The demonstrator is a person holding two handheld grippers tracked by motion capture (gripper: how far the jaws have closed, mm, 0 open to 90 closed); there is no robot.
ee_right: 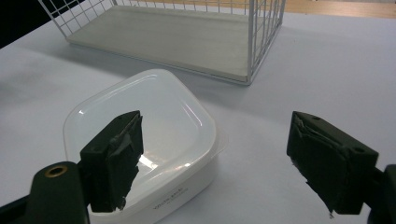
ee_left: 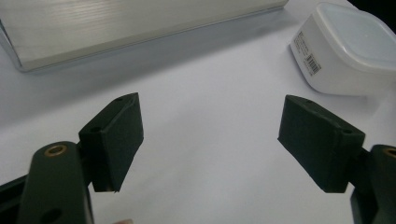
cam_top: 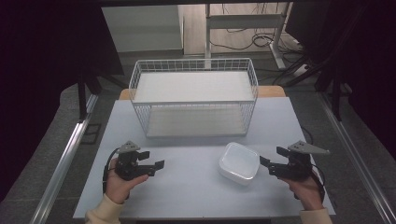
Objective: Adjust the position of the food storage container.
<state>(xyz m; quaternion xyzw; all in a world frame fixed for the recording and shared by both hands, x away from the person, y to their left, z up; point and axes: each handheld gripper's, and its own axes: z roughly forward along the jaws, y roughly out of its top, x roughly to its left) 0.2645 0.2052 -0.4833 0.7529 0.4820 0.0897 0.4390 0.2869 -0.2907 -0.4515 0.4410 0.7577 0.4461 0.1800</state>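
1. White lidded container [cam_top: 238, 163] sits right of centre in the high view, on the table [cam_top: 187, 186].
2. Left gripper [cam_top: 152, 166], lower left, jaws spread, empty.
3. Right gripper [cam_top: 272, 161], lower right beside the container, jaws spread.

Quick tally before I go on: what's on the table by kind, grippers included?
Wire rack: 1
Lidded white container: 1
Grippers: 2, the left gripper and the right gripper, both open
Total: 4
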